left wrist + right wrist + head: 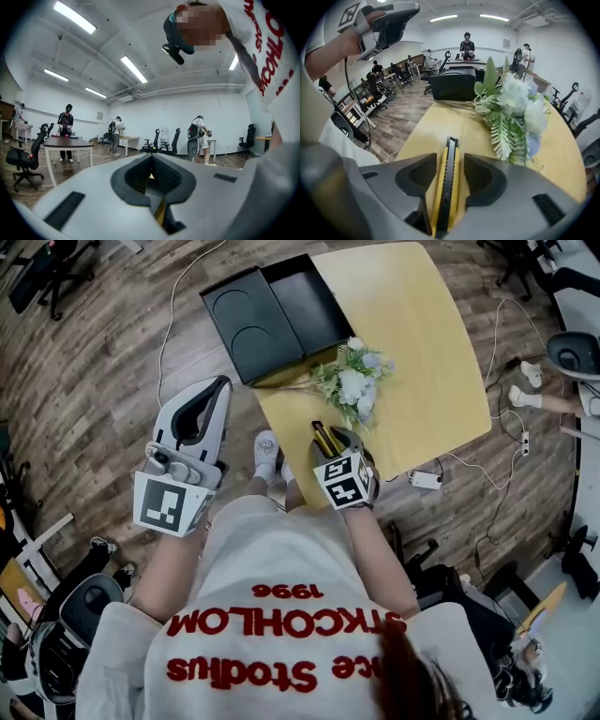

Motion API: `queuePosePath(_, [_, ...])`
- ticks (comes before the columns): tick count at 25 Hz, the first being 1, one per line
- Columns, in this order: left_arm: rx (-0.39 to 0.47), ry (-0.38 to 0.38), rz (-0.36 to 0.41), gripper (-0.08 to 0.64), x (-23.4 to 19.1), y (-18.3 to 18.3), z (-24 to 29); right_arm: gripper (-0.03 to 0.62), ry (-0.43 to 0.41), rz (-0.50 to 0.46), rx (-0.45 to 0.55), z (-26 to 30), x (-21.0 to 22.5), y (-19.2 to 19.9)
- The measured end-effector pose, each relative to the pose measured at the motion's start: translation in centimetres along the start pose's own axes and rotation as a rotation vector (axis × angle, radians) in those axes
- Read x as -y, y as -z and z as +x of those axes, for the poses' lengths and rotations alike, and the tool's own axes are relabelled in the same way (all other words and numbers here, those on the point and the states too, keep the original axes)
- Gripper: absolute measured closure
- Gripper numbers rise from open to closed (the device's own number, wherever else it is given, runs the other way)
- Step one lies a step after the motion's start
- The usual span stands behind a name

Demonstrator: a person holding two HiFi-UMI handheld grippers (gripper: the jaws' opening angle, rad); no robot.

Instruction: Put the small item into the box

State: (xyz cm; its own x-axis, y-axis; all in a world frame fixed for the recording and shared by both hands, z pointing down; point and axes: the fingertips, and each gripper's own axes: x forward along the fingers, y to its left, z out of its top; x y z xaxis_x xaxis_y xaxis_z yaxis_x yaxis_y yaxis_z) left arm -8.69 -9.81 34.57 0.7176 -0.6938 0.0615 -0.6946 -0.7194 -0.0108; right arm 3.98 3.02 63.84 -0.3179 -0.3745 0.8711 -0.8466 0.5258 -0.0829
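Left gripper [218, 388]: held off the table's left edge, above the floor. Jaws pressed together, nothing between them.

Box [305, 306]: black, open, at the far corner of the table [422, 352], well apart from both grippers.

Small item: a yellow-and-black utility knife [447, 197], near the table's front edge. It lies lengthwise in the gap of the right gripper [449, 159], whose jaws are spread with clearance on either side, so no pad presses it. It appears to rest on edge on the tabletop, though the contact is hidden.

Handling: judged light, rigid and narrow, with smooth flanks that may slip. Grip across the two flat flanks at mid-body, clear of the blade end.

Artificial flowers [354, 382]: just beyond the knife, on the way to the box.
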Motion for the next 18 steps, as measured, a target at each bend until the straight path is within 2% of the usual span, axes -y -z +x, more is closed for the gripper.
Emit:
queuePosePath(4, [0.002, -0.012, -0.005, 0.554, 0.0, 0.1, -0.3, 0.472, -0.006, 0.029, -0.004, 0.1, 0.4, -0.2])
queuePosePath(8, [-0.031, -0.026, -0.005, 0.554, -0.5, 0.7, -0.8, 0.474, -0.045, 0.083, 0.017, 0.0, 0.6, -0.2])
queuePosePath(14, [-0.011, -0.028, -0.006, 0.554, -0.6, 0.2, -1.0, 0.476, -0.1, 0.169, 0.157, -1.9, 0.6, -2.2])
queuePosePath(18, [0.009, -0.028, -0.002, 0.554, -0.6, -0.3, -0.9, 0.476, -0.102, 0.166, 0.281, -4.1, 0.6, -4.4])
